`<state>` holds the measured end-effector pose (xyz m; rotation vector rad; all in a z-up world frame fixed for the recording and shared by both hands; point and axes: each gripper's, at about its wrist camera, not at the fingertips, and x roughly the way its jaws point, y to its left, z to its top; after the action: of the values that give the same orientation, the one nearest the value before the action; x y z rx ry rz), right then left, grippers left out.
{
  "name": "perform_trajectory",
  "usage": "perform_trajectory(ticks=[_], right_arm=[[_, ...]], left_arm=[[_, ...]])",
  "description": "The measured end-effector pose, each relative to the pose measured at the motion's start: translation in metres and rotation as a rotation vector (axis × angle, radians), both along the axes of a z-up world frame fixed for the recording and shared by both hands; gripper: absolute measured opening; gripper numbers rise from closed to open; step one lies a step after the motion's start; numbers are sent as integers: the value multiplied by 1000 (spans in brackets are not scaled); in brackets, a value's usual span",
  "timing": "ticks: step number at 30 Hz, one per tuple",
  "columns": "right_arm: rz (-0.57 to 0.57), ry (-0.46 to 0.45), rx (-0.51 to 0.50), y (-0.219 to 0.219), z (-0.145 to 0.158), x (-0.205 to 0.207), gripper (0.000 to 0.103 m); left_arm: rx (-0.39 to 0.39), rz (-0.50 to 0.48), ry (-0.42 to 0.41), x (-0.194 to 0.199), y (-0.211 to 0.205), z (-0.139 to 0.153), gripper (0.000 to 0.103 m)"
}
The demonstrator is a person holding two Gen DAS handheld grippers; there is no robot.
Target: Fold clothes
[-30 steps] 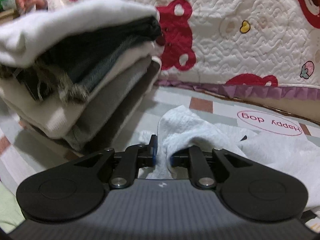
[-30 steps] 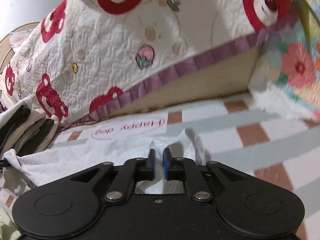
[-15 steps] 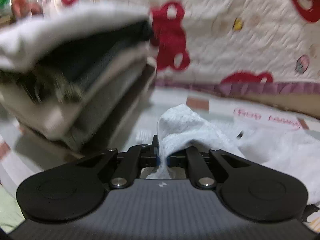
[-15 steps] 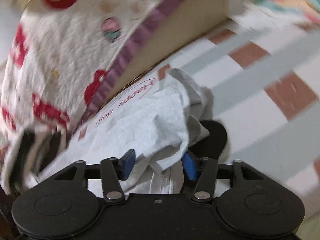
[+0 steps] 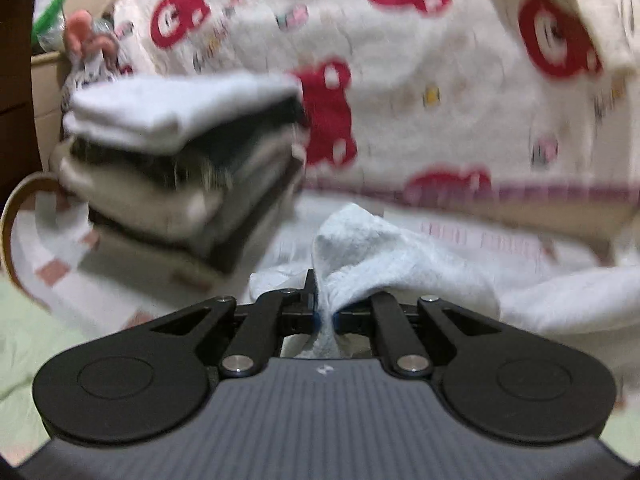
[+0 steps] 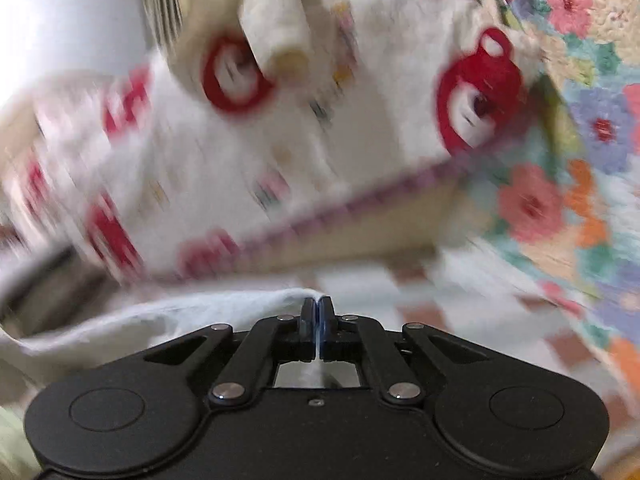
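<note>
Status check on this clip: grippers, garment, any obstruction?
Left hand-held gripper shut on white garment. Right hand-held gripper pinching its edge. Folded stack left, clear.

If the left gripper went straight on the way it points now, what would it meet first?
Most likely the light cloth it already pinches, bunched ahead of the left gripper; beyond that, the bear-print quilt. The folded stack sits off to the left. Blur makes depth uncertain.

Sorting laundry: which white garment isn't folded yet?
The white garment bunched in the left gripper; the other white one tops the folded stack.
</note>
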<state>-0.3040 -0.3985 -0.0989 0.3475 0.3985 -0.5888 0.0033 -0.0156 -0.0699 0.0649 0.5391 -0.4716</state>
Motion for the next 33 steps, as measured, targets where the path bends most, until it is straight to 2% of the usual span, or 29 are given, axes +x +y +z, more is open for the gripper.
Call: perform_trajectory(ticks=[2, 4, 6, 11, 13, 15, 18, 23, 25, 26, 27, 30, 33], right_arm=[[-50, 44, 80, -1, -20, -11, 10], [-112, 48, 176, -4, -38, -22, 21], [-145, 21, 300, -9, -53, -31, 37], [-150, -56, 631, -19, -88, -32, 45], [-139, -103, 735, -17, -102, -27, 45], [-122, -139, 821, -15, -113, -17, 50], [-108, -137, 922, -13, -129, 2, 51], [-41, -177, 1066, -5, -149, 25, 51], [9, -196, 1120, 1, -155, 35, 57], [38, -197, 1137, 6, -158, 41, 67], [70, -191, 1143, 12, -161, 47, 72], [81, -151, 1139, 33, -168, 61, 72], [-18, -195, 1131, 38, -170, 65, 72]], left_arm=[[19, 13, 19, -3, 1, -8, 6], [18, 35, 23, -3, 4, -9, 6], [8, 54, 14, -4, 7, -8, 6], [7, 60, -18, -4, 4, -4, 6], [6, 54, -40, -6, 3, 0, 6], [9, 51, -60, -8, 1, 3, 6], [2, 46, -79, -10, -1, 7, 6], [33, 21, -163, -13, -10, 18, 6], [44, 18, -194, -12, -16, 22, 6], [50, 17, -210, -12, -18, 24, 6], [56, 15, -225, -12, -21, 27, 6], [64, 10, -258, -12, -28, 31, 6], [60, 3, -268, -13, -29, 33, 6]])
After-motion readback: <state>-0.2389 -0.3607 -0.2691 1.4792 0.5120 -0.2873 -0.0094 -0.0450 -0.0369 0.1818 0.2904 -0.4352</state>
